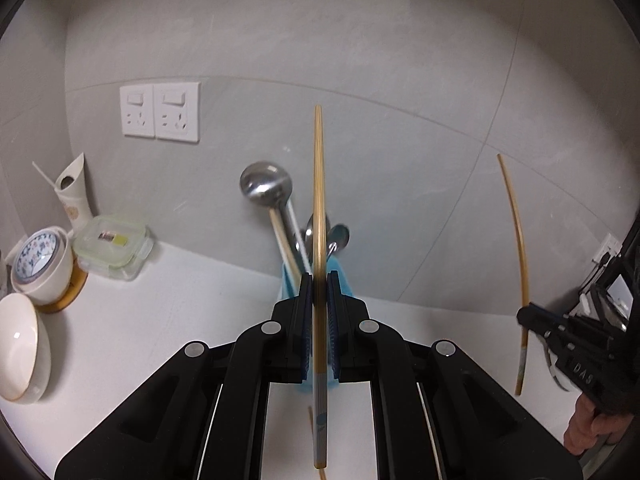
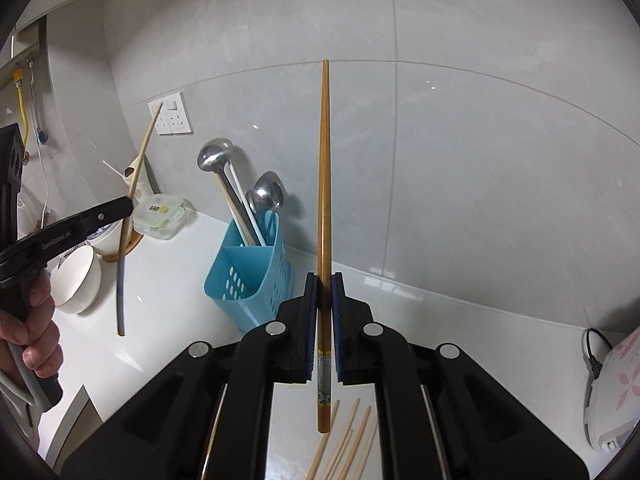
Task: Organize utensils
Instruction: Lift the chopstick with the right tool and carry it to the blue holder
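Backdrop: grey tiled wall (image 2: 460, 160), white counter (image 2: 168, 320).
Left gripper (image 1: 319, 292): clamped on upright chopstick (image 1: 319, 240), frame centre.
Right gripper (image 2: 325, 296): clamped on second chopstick (image 2: 325, 200), upright, centre.
Blue caddy (image 2: 244, 280): centre-left, ladle (image 2: 216, 156) and spoons (image 2: 270, 192) held inside.
Loose chopsticks (image 2: 348, 444): seen at bottom centre, on counter.
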